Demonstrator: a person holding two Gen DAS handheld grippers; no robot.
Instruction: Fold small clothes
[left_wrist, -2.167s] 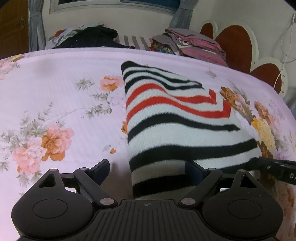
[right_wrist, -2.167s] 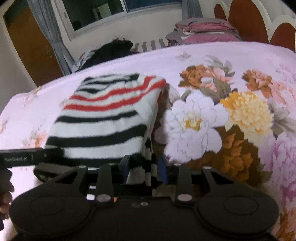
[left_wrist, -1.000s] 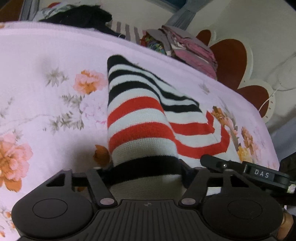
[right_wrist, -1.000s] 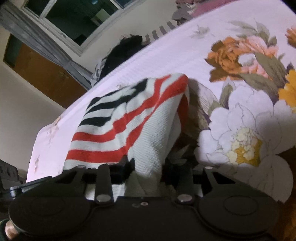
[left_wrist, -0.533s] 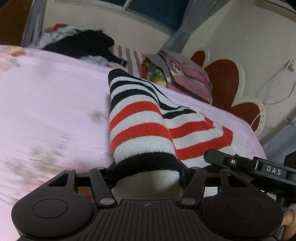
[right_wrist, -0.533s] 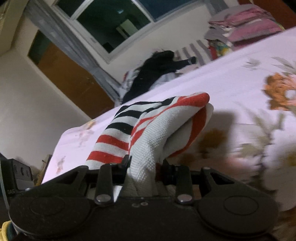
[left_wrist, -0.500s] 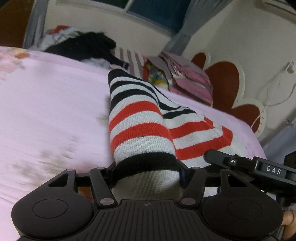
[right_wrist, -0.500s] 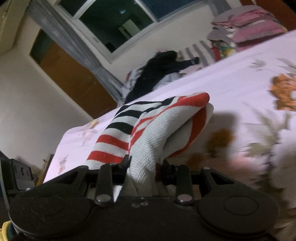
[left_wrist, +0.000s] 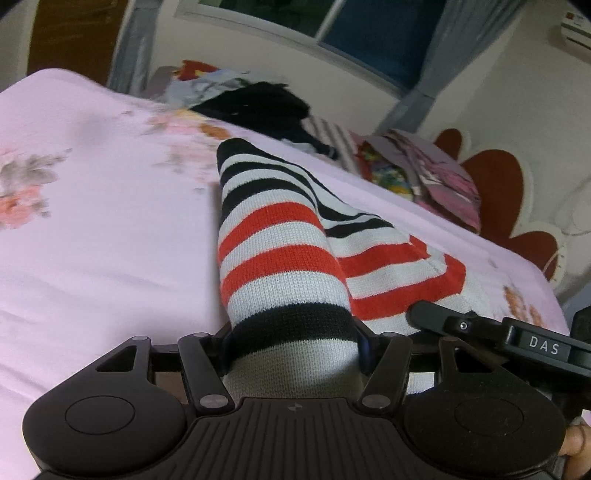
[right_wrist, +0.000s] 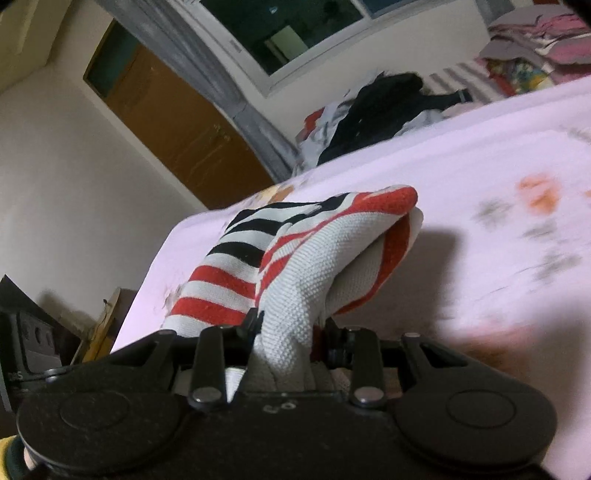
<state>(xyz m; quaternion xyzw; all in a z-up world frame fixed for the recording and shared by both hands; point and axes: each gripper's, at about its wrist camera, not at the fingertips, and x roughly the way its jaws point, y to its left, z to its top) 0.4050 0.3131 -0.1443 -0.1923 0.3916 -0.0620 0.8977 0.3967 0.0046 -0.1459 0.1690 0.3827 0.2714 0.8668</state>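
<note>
Left wrist view shows your left gripper (left_wrist: 293, 341) fingers pinching a thick bunch of the striped sweater (left_wrist: 280, 266), and your right gripper (right_wrist: 290, 332) clamps another bunch, so you carry it folded, lifted above the bed (left_wrist: 92, 229). Ahead, loose dark clothes (left_wrist: 258, 107) and a folded stack (left_wrist: 424, 177) crowd the far edge, seemingly where it belongs.

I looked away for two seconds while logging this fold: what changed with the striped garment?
The striped garment came up off the floral bedsheet, where it lay flat. The left hand-held gripper, then open around its edge, now clamps it; both carried it across the bed. The right hand-held gripper stays shut on it. Clothes piles unchanged.
</note>
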